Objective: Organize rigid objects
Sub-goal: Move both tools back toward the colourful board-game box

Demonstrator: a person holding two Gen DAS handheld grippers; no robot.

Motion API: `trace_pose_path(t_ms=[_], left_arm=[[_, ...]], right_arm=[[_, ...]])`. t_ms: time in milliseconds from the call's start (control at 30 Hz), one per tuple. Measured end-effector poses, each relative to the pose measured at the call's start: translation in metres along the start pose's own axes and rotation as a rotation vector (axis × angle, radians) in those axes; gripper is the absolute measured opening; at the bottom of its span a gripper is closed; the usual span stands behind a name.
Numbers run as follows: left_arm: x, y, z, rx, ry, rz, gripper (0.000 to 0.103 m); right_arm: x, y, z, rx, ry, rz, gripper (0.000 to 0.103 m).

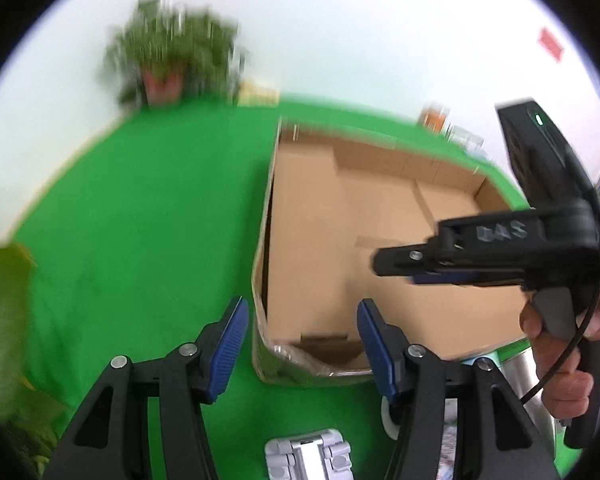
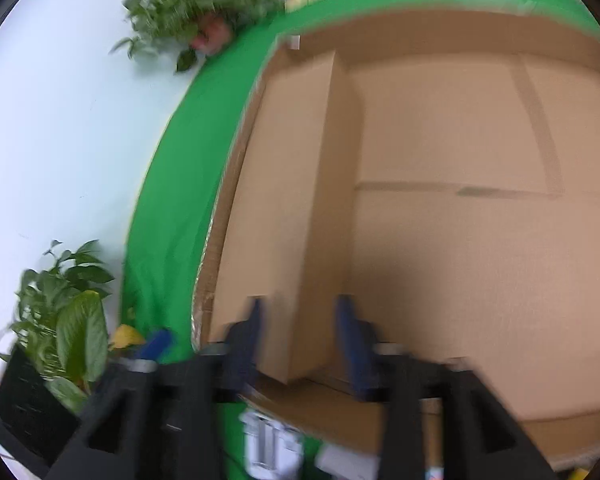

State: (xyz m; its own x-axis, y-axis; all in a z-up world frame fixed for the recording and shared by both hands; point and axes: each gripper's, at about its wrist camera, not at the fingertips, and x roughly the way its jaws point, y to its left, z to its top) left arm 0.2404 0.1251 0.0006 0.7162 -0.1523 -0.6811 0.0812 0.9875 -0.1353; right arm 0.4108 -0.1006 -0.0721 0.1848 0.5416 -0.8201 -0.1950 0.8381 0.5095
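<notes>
An open cardboard box [image 1: 320,240] sits on the green table; nothing shows inside it. My left gripper [image 1: 302,344] is open and empty, above the box's near left corner. My right gripper [image 2: 300,332] is open and empty, over the box interior [image 2: 460,240]; it also shows from the side in the left wrist view [image 1: 396,266], held in a hand above the box. A grey-white hinged plastic object [image 1: 308,456] lies on the cloth below my left gripper, and also shows in the right wrist view [image 2: 268,444]. Both views are blurred.
A potted plant [image 1: 168,60] stands at the table's far left corner. A leafy plant [image 2: 64,320] in a black pot stands at the left. Jars [image 1: 436,118] stand behind the box. A metal cylinder [image 1: 524,372] and a patterned item [image 1: 448,440] lie near the box's front right.
</notes>
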Motion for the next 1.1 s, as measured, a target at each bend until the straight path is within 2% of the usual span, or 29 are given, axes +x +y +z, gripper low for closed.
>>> trace_pose_path(t_ms=[67,100,133,200,300,433,600,767,833,867,1000,1100], left_arm=[[-0.029,-0.009,-0.001,0.05,-0.092,0.03,0.076],[-0.041,-0.013,-0.003,0.071,-0.126,0.045,0.094],[-0.056,-0.018,-0.006,0.094,-0.172,0.061,0.103],[-0.078,-0.025,-0.014,0.11,-0.23,0.079,0.103],[-0.099,-0.034,-0.026,0.086,-0.233,0.051,0.103],[-0.119,-0.048,-0.049,0.067,-0.238,0.0,0.103],[-0.135,-0.063,-0.062,0.09,-0.197,-0.023,0.103],[-0.156,-0.062,-0.055,0.142,-0.135,0.046,0.103],[-0.153,-0.06,-0.055,0.146,-0.101,0.05,0.103],[-0.15,-0.059,-0.059,0.148,-0.076,0.029,0.103],[-0.113,-0.053,-0.09,0.102,0.07,-0.153,0.103],[-0.076,-0.052,-0.117,0.09,0.207,-0.191,0.103]], right_arm=[[-0.048,0.005,-0.02,-0.066,-0.159,-0.098,0.099],[-0.074,0.007,-0.035,-0.109,-0.248,-0.165,0.101],[-0.093,0.009,-0.048,-0.142,-0.312,-0.215,0.102],[-0.132,0.009,-0.086,-0.179,-0.439,-0.312,0.102],[-0.162,0.002,-0.137,-0.158,-0.502,-0.351,0.102],[-0.18,-0.002,-0.198,-0.138,-0.58,-0.43,0.102],[-0.18,-0.007,-0.256,-0.122,-0.59,-0.485,0.102],[-0.181,-0.015,-0.292,-0.142,-0.587,-0.47,0.102],[-0.177,-0.007,-0.298,-0.179,-0.595,-0.474,0.102],[-0.176,-0.005,-0.302,-0.19,-0.595,-0.475,0.102],[-0.17,-0.007,-0.323,-0.173,-0.56,-0.402,0.102],[-0.155,-0.009,-0.338,-0.169,-0.499,-0.368,0.102]])
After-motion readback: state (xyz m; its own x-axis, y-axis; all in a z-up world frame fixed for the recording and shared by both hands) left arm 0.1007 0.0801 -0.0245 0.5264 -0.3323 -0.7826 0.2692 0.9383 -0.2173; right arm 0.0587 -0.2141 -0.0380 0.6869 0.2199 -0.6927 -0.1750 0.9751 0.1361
